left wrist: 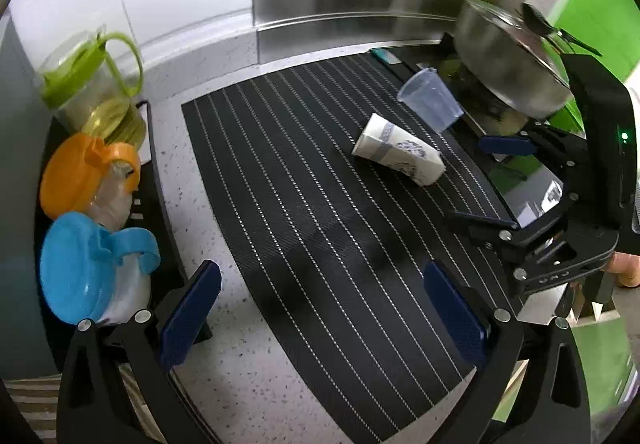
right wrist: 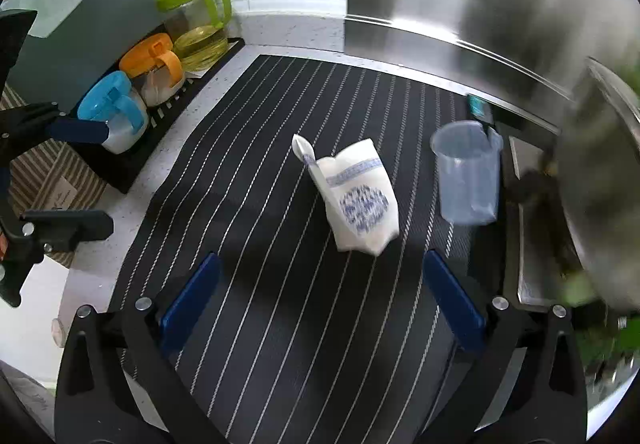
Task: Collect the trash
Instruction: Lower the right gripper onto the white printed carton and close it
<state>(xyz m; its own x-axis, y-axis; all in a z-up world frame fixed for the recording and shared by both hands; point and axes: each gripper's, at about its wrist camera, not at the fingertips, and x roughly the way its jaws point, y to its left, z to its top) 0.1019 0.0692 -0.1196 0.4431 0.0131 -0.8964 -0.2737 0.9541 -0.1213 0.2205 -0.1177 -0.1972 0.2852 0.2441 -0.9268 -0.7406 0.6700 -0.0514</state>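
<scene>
Left hand-held gripper (left wrist: 322,308) hangs with its jaws spread wide, nothing between them, low over the striped mat (left wrist: 320,204). Right hand-held gripper (right wrist: 322,302) is spread and empty too. Just beyond it on the mat lies the crushed paper cup (right wrist: 360,200), tipped on its side. Beside the cup, a clear plastic cup (right wrist: 468,172), seemingly upright, at the mat's edge near the steel pot (left wrist: 508,60).

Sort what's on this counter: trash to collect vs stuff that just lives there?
Trash, likely:
crushed paper cup, lying on the striped mat
clear plastic cup, upright beside it

Not part of it:
green-lidded oil jug
orange-lidded jar
blue-lidded jar
steel pot

Both grippers open, empty.
</scene>
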